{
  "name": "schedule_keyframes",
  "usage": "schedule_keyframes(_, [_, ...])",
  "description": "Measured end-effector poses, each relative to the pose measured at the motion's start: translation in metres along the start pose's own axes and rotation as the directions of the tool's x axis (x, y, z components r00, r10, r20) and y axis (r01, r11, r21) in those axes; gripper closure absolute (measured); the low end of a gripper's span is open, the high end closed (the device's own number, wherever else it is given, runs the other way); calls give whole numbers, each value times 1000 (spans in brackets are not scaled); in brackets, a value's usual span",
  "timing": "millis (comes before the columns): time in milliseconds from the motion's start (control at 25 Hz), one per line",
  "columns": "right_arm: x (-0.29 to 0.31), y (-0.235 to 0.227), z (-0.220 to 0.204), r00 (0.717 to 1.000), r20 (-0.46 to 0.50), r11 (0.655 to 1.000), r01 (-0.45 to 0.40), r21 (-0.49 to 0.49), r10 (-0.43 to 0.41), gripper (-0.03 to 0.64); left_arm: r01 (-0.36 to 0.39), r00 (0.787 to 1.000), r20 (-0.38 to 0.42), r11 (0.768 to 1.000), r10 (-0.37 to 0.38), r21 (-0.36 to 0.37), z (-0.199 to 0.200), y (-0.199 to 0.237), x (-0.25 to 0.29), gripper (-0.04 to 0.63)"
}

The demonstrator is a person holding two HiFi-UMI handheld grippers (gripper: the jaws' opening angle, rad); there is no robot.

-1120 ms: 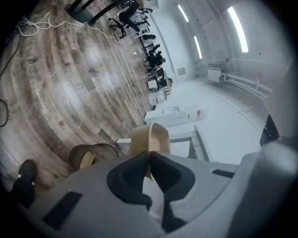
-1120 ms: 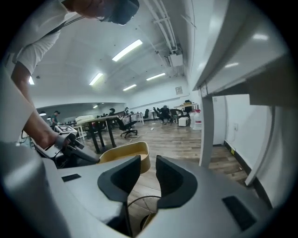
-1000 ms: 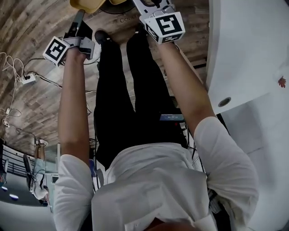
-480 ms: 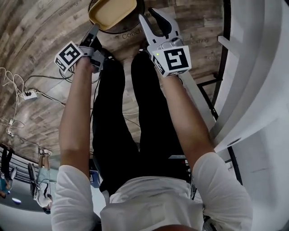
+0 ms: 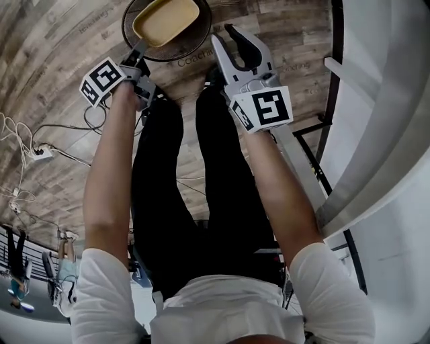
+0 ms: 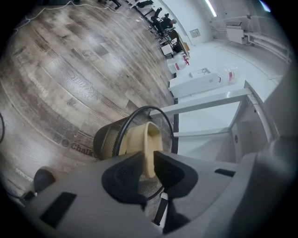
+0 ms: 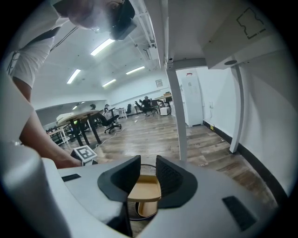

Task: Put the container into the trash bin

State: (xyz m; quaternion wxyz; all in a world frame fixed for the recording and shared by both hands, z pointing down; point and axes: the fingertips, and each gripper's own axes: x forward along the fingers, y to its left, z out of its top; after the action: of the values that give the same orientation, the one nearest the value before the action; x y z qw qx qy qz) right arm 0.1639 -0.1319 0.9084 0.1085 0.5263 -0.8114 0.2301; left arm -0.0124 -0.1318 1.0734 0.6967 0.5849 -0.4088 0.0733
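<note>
A tan shallow container (image 5: 166, 20) lies tilted in the mouth of a black mesh trash bin (image 5: 201, 30) on the wood floor. My left gripper (image 5: 140, 48) reaches its near edge. In the left gripper view the container's rim (image 6: 148, 139) stands between the opening jaws of that gripper (image 6: 150, 162), with a thin gap beside it, and the bin (image 6: 109, 139) is just behind. My right gripper (image 5: 227, 35) hovers open beside the bin and holds nothing. In the right gripper view, the container (image 7: 145, 188) and the bin's rim (image 7: 135, 218) show beyond its jaws (image 7: 147, 169).
The person's black-trousered legs (image 5: 168, 168) stand right behind the bin. A white table (image 5: 383, 134) with a dark frame leg (image 5: 329, 101) runs along the right. Cables and a power strip (image 5: 40, 151) lie on the floor at the left. A white post (image 7: 177, 116) rises near the bin.
Both grippers have come down toward the floor. The container has gone from above the bin to its mouth. The right gripper stays open and empty.
</note>
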Motion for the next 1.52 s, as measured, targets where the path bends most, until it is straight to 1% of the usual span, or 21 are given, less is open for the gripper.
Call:
schedule_keyframes(40, [0,0,2,1000,3,1000,2,5,-2,495,-2,1000,5,1000,2,4,1,0,0,501])
schedule_keyframes(160, [-4,5,9,1000,4,1000,-1,1,1,495,9,1000,-1,1000,-9,19,-6,-7,-10,488])
schedule_keyframes(240, [-9,16,21,1000,3,1000,-9,-8,9,495,24,1000,-8,999,-23,35,-11,-17,-29,483])
schedule_keyframes(320, [-11,33,44,999,17,1000,-27,-13,27,495,66,998,-1,996,-66,60,-7,-37,-56,485])
schedule_keyframes(440, [-9,67,91,995,51,997,-79,-16,80,503,157,986,34,975,-164,159,18,-86,-110,490])
schedule_keyframes(520, [-15,91,127,991,83,994,-107,-22,109,508,203,972,63,944,-226,262,39,-126,-153,503])
schedule_keyframes(600, [-30,118,168,984,115,991,-130,-35,133,508,229,958,81,901,-277,367,54,-169,-203,509])
schedule_keyframes(680, [-51,145,217,973,148,984,-167,-60,175,508,246,939,100,848,-328,469,66,-217,-254,509])
schedule_keyframes(720, [-62,155,243,965,168,979,-191,-69,200,508,257,925,113,819,-361,513,71,-244,-278,511])
schedule_keyframes(760, [-74,163,271,955,195,974,-213,-76,224,508,274,906,127,790,-404,549,76,-272,-301,511])
schedule_keyframes(880, [-117,179,357,911,304,960,-258,-107,279,502,330,828,164,703,-535,630,87,-359,-368,511])
schedule_keyframes(960, [-146,190,416,878,375,954,-262,-148,299,502,316,788,172,628,-591,711,93,-410,-412,511])
schedule_keyframes(1040, [-178,204,469,847,437,951,-235,-199,301,503,279,762,164,546,-627,790,94,-452,-457,511])
schedule_keyframes(1120, [-211,220,515,820,493,952,-193,-238,289,510,250,732,151,468,-665,848,94,-488,-505,511])
schedule_keyframes(1200, [-245,237,551,798,534,950,-153,-271,281,526,217,688,154,403,-709,889,92,-518,-554,511])
schedule_keyframes(1280, [-280,251,575,778,561,943,-117,-313,283,529,184,631,169,358,-757,915,81,-540,-599,511])
schedule_keyframes(1360, [-313,258,587,761,582,934,-85,-348,287,529,164,563,188,332,-805,929,68,-556,-639,511])
schedule_keyframes(1400, [-328,259,590,753,592,930,-72,-361,288,529,141,539,200,322,-818,936,61,-562,-656,511])
schedule_keyframes(1440, [-342,259,590,747,600,928,-61,-369,288,529,105,528,213,312,-822,944,52,-567,-670,514])
schedule_keyframes(1480, [-355,259,589,742,607,928,-55,-369,285,529,57,532,226,301,-816,952,42,-569,-680,517])
schedule_keyframes(1520, [-368,259,585,739,612,930,-52,-363,281,529,5,547,238,287,-803,958,29,-571,-688,517])
